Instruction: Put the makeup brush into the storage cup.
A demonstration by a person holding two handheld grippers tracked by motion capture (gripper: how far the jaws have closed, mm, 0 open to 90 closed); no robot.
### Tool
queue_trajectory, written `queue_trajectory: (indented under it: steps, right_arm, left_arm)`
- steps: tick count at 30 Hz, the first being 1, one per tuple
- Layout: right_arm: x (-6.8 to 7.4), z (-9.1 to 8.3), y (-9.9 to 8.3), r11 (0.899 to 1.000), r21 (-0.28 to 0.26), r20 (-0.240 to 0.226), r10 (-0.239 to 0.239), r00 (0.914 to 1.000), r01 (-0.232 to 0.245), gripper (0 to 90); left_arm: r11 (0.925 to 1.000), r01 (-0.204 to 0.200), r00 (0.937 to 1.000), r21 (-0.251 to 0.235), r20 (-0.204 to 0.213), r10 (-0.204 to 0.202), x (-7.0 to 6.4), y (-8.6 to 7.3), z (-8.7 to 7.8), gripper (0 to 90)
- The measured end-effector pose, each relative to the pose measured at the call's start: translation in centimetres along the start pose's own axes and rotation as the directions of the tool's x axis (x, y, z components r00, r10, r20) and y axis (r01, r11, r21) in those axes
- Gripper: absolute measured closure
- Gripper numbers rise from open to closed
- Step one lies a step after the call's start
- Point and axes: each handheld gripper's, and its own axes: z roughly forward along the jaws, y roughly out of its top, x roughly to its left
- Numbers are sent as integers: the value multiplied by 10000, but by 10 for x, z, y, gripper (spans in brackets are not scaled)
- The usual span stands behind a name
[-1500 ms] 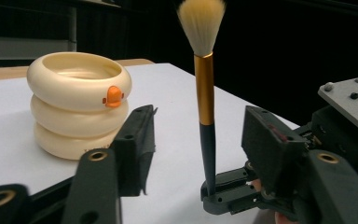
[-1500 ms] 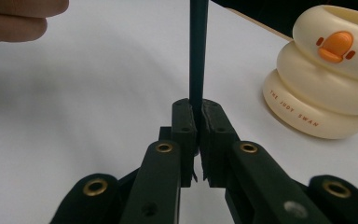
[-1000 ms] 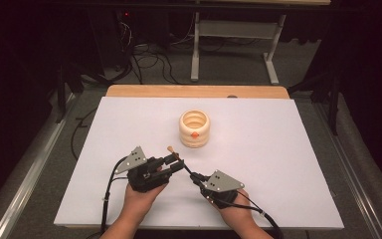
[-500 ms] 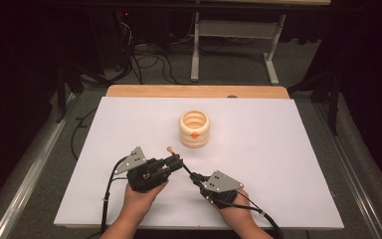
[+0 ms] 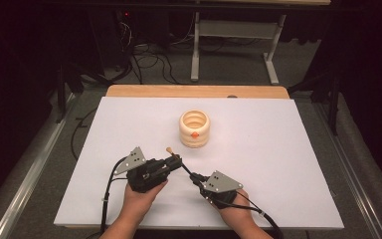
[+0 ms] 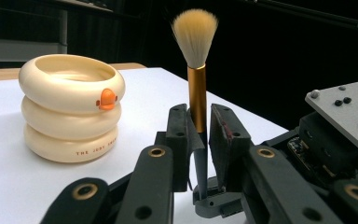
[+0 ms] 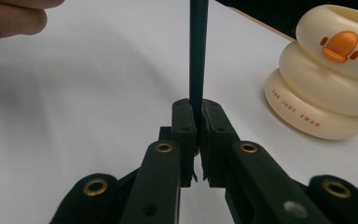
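A make-up brush (image 5: 169, 150) with tan bristles, a copper ferrule (image 6: 196, 93) and a dark handle (image 7: 198, 46) is held between both grippers near the table's front. My left gripper (image 5: 175, 160) has its pads against the ferrule, bristles pointing away past its tips (image 6: 198, 109). My right gripper (image 5: 193, 175) is shut on the thin end of the handle (image 7: 198, 105). A cream ringed holder (image 5: 195, 128) with an orange duck bill stands upright behind them, apart from the brush (image 6: 70, 107) (image 7: 326, 84).
A white sheet (image 5: 278, 159) covers the table, with a wooden strip (image 5: 194, 91) along the far edge. Beyond lie cables and a metal table leg (image 5: 195, 55) on the floor. A rail (image 5: 25, 199) runs along the left side.
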Motion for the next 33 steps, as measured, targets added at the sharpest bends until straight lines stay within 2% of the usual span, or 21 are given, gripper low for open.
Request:
queue_trajectory:
  steps: [8,18,28,31,33]
  right_arm:
    - [0,0,0,10000,32,9,-70,10000,70,877]
    - [1,1,0,10000,-8,-13,-83,10000,83,877]
    - [1,1,-1,10000,8,84,-73,9999,73,869]
    - [1,1,-1,10000,65,105,21,9999,-22,860]
    - [0,1,-1,10000,16,28,40,10000,-40,821]
  left_arm:
    - [10000,-26,10000,-17,27,26,0,0,0,808]
    - [9999,-25,9994,-120,331,29,0,-1,0,831]
    - [9999,-50,9994,-103,354,54,0,-1,1,836]
    - [9999,-77,9994,-133,337,81,-1,-1,1,837]
    - [9998,-57,9994,-176,327,63,0,0,0,837]
